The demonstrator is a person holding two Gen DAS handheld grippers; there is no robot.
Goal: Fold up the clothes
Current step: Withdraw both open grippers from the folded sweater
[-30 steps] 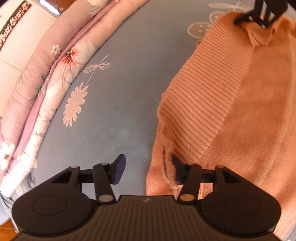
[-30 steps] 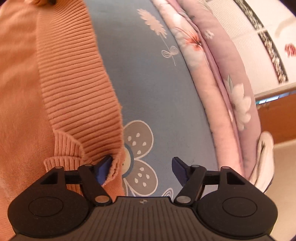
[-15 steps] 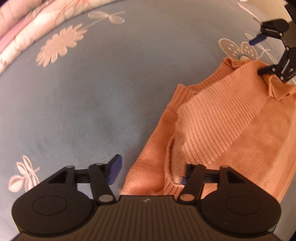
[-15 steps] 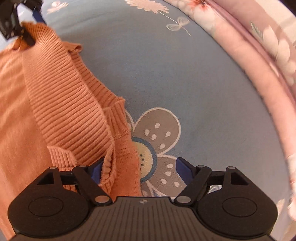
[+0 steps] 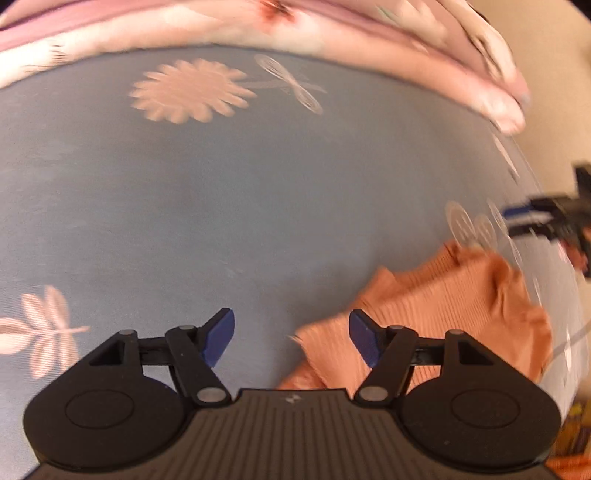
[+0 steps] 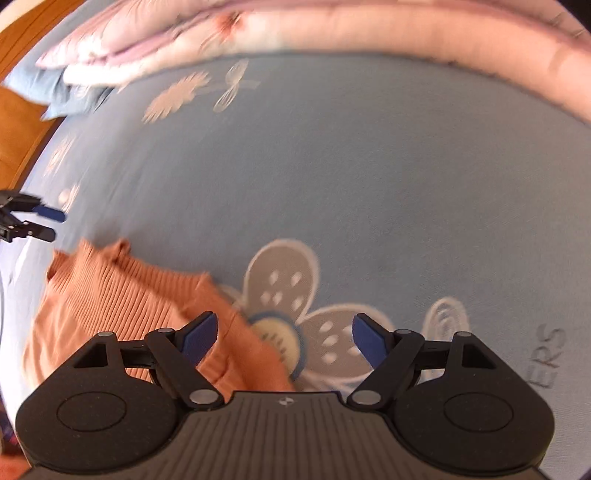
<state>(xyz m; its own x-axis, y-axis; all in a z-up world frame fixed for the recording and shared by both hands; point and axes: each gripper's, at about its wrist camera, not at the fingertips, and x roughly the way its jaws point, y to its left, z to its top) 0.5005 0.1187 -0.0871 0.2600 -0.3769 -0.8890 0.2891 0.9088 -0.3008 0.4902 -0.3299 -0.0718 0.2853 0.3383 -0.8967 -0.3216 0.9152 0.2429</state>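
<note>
An orange ribbed knit sweater [image 5: 443, 306] lies folded on the blue flowered bedsheet [image 5: 221, 206]. It shows at the lower right of the left wrist view and at the lower left of the right wrist view [image 6: 110, 302]. My left gripper [image 5: 291, 339] is open and empty, just left of the sweater's edge. My right gripper [image 6: 284, 339] is open and empty, over the sweater's right edge and a grey flower print. Each gripper also shows far off in the other's view: the right one [image 5: 524, 221], the left one [image 6: 40, 223]. Both views are blurred.
A pink flowered quilt [image 5: 332, 33] lies rolled along the far side of the bed, also in the right wrist view [image 6: 332, 29]. A blue pillow [image 6: 55, 92] and wooden floor [image 6: 18, 122] show at far left.
Both grippers have let go of the sweater's edges and pulled back and up. The sweater now lies lower and smaller in both views, apart from the fingers.
</note>
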